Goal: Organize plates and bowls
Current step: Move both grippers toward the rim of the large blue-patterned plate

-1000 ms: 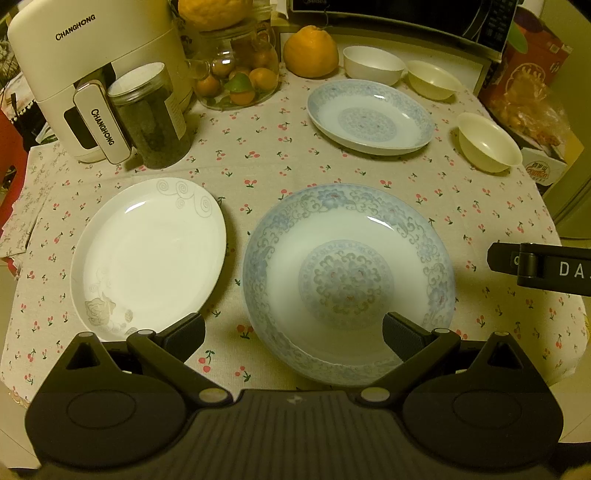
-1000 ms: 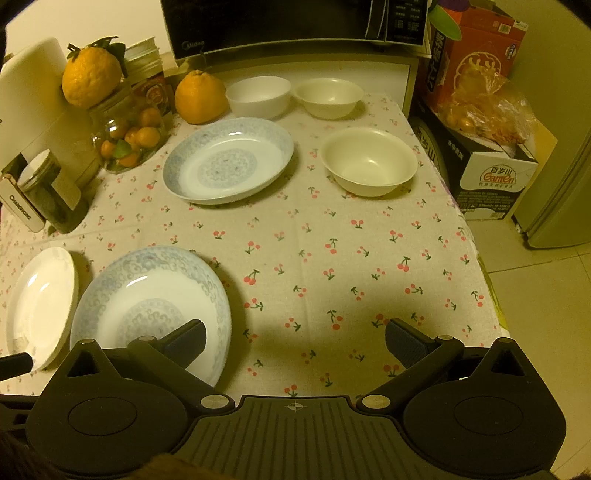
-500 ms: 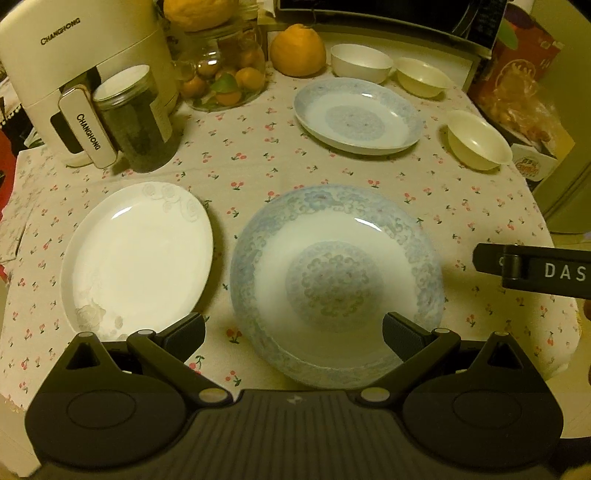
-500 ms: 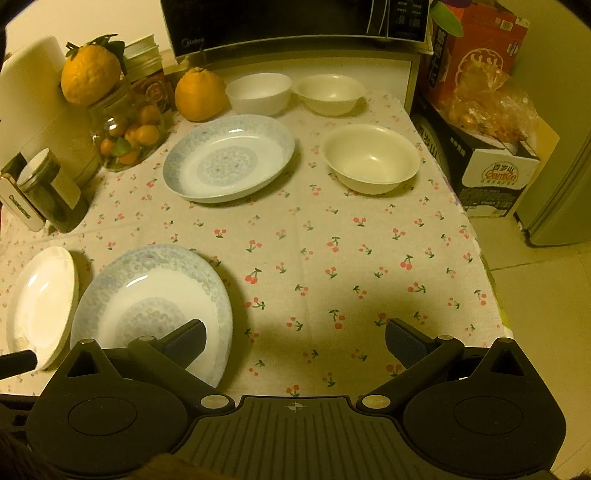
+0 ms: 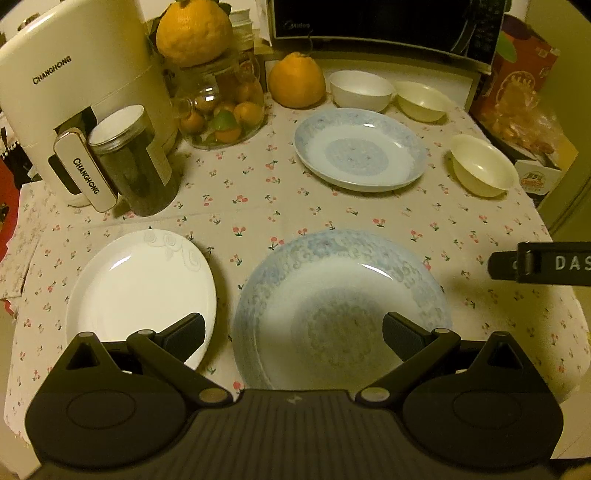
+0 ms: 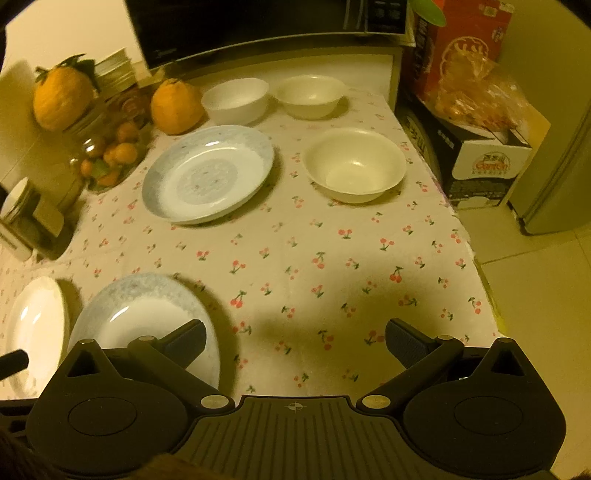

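Observation:
A near blue-patterned plate (image 5: 343,295) (image 6: 147,314) lies at the table's front, with a plain white plate (image 5: 144,291) (image 6: 35,332) to its left. A second blue-patterned plate (image 5: 360,149) (image 6: 208,173) lies farther back. A cream bowl (image 5: 484,170) (image 6: 354,164) sits at the right. A white bowl (image 5: 360,90) (image 6: 236,99) and another cream bowl (image 5: 421,99) (image 6: 310,96) stand at the back. My left gripper (image 5: 293,334) is open above the near blue plate. My right gripper (image 6: 295,338) is open above bare cloth to the plate's right.
A white Changhong appliance (image 5: 74,96), a dark jar (image 5: 133,162), a glass jar of citrus (image 5: 221,110) and an orange fruit (image 5: 295,81) crowd the back left. A microwave (image 5: 380,22) stands behind. Boxes (image 6: 476,147) sit beyond the table's right edge.
My left gripper has dropped lower and nearer over the near blue plate. My right gripper has moved forward toward the cream bowl and far plate. Both stay open.

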The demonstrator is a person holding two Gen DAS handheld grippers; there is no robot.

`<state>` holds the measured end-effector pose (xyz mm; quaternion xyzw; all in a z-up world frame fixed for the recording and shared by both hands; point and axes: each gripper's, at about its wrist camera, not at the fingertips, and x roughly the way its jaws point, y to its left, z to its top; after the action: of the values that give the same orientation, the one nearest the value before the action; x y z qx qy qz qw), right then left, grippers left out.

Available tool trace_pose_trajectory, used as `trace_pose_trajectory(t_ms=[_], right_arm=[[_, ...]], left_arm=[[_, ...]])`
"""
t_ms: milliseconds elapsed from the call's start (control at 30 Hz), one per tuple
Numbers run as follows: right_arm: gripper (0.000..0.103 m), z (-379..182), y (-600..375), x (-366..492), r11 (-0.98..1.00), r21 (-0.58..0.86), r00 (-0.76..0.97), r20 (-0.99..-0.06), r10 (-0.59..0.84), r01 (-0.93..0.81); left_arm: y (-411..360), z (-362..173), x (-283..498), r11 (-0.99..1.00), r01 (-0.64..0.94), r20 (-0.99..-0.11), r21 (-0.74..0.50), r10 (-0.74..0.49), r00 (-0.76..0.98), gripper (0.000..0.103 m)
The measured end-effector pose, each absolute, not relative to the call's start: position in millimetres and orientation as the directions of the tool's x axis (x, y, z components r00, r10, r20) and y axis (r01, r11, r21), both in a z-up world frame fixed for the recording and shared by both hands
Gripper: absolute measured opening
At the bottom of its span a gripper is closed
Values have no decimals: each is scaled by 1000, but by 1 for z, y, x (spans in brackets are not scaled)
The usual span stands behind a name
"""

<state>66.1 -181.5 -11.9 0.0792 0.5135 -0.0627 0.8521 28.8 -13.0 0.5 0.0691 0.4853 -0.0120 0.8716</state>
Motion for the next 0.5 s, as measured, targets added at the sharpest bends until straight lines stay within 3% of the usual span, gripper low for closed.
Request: trace_pose_trajectory(t_ms=[500], right_arm=[[103,-13,-189,117,964,119,452,-892,-1,236]], left_arm=[[-17,4,78,986,144,-866,78,-5,500,99]])
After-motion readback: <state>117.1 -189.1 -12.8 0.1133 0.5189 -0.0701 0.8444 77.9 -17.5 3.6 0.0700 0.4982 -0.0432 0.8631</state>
